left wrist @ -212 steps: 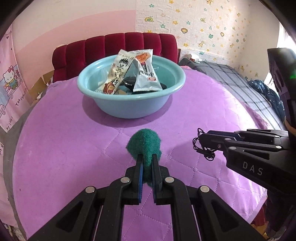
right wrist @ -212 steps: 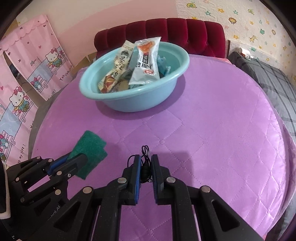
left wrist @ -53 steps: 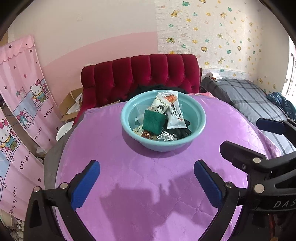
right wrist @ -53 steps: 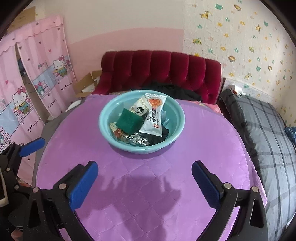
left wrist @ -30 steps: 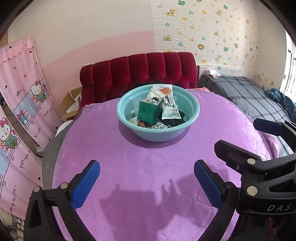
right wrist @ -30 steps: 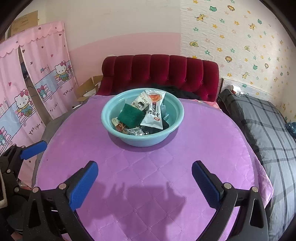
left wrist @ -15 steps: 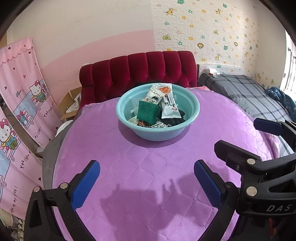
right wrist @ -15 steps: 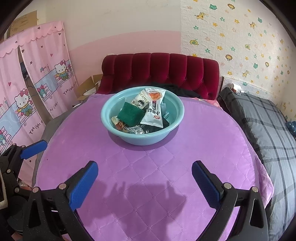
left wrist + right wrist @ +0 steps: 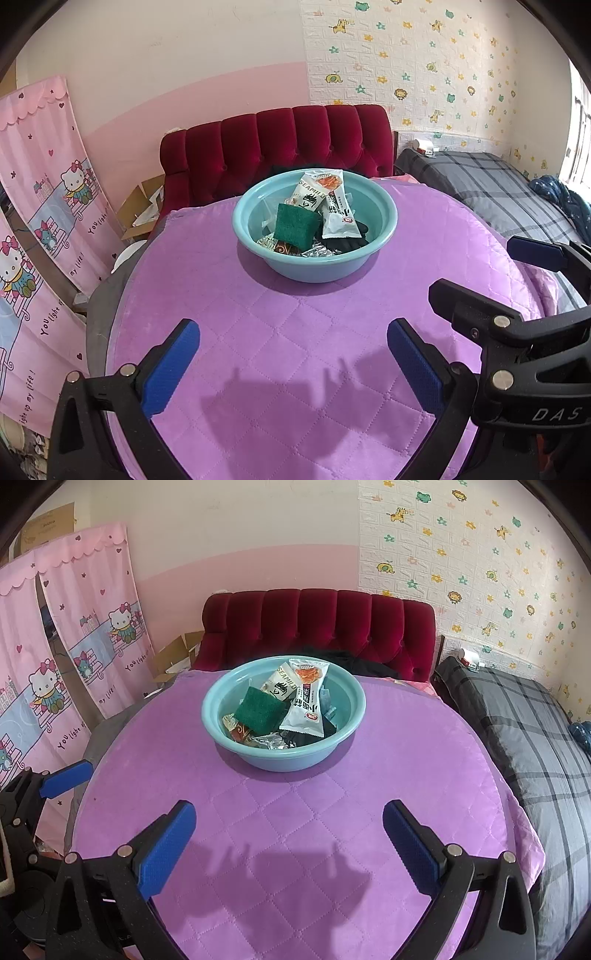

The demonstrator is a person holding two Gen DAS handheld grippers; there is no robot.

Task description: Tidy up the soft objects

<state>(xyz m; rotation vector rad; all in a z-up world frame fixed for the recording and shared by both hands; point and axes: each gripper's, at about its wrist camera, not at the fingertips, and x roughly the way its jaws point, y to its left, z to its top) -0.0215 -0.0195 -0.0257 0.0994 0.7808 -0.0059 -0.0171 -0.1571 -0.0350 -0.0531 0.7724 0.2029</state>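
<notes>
A teal basin [image 9: 388,225] sits toward the far side of a round table [image 9: 258,332] covered in a quilted purple cloth. Inside the basin a green sponge [image 9: 295,226] leans on the left half of the pile, propped against two snack packets: a pale one printed SEAMILD [image 9: 308,194] and a white one with an orange picture at its top [image 9: 338,210], which stands on the right and reaches above the far rim. Under them lie a dark glove (or some black fabric; the shape is hard to read) [image 9: 345,240], crinkled foil wrappers [image 9: 319,252] and a brown packet [image 9: 282,248] at the near wall.

The left gripper [image 9: 293,363] hangs over the near part of the table with its blue-padded fingers [image 9: 170,365] spread wide and nothing between them. The right gripper [image 9: 290,845] is in the same state, fingers [image 9: 166,845] far apart and holding nothing, over the near edge of the cloth. Both are well apart from the basin. In the left wrist view the right gripper [image 9: 517,325] shows at the right edge; in the right wrist view the left one [image 9: 40,794] shows at the left edge. Their shadows fall on the cloth between the fingers.

Beyond the table stands a dark red tufted headboard [image 9: 317,631]. A pink cartoon-cat curtain [image 9: 74,646] hangs at the left, with cardboard boxes [image 9: 177,653] on the floor near it, and a grey plaid bed [image 9: 528,731] runs along the right.
</notes>
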